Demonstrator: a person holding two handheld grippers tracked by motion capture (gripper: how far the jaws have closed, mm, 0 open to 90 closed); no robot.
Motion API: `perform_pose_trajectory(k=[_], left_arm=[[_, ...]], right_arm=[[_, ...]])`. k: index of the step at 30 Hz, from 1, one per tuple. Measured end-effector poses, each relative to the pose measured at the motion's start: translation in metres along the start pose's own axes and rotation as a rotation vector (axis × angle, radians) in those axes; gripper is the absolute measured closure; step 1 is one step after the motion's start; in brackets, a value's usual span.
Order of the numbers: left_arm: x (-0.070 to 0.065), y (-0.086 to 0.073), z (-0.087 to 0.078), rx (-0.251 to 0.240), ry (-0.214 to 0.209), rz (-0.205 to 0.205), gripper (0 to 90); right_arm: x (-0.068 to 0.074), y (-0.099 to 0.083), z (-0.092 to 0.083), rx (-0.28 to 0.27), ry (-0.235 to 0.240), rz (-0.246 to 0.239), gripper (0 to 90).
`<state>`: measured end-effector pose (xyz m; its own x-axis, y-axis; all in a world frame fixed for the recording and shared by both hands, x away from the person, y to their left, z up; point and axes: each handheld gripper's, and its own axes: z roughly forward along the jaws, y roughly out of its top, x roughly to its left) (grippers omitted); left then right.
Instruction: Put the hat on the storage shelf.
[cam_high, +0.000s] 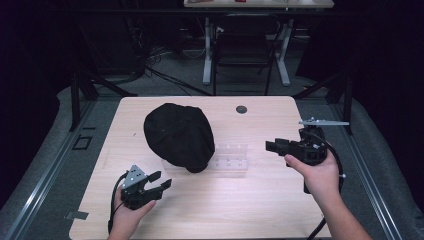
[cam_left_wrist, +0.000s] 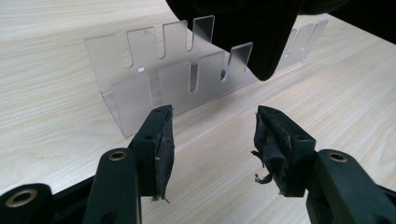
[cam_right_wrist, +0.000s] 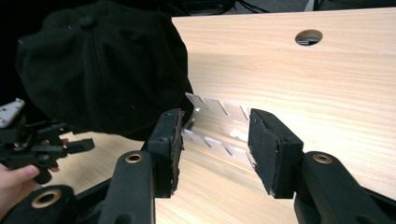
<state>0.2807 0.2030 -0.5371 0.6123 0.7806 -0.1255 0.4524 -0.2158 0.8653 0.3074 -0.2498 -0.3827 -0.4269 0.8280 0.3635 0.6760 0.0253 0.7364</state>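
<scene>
A black cap (cam_high: 178, 135) lies over the left end of a clear slotted acrylic rack (cam_high: 231, 156) in the middle of the table. My left gripper (cam_high: 161, 182) is open near the table's front left, pointing toward the cap, with nothing between its pads. In the left gripper view the open left gripper (cam_left_wrist: 212, 116) faces the rack (cam_left_wrist: 154, 79), with the cap's brim (cam_left_wrist: 252, 28) hanging over it. My right gripper (cam_high: 270, 146) is open to the right of the rack, aimed left. In the right gripper view its wide pads (cam_right_wrist: 215, 116) frame the rack (cam_right_wrist: 215, 133) beside the cap (cam_right_wrist: 102, 65).
The light wooden table (cam_high: 240, 200) has a round cable hole (cam_high: 241, 109) near its far edge. A dark chair (cam_high: 243, 47) and desk legs stand behind it. The person's other hand with the left gripper (cam_right_wrist: 79, 145) shows at the left of the right gripper view.
</scene>
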Motion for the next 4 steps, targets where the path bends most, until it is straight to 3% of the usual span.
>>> perform_pose_trajectory(k=[4], left_arm=[[-0.0003, -0.0013, 0.0009, -0.002, 0.001, -0.002, 47.2]], right_arm=[[0.0006, -0.0099, -0.0006, -0.005, -0.033, -0.03, 54.7]])
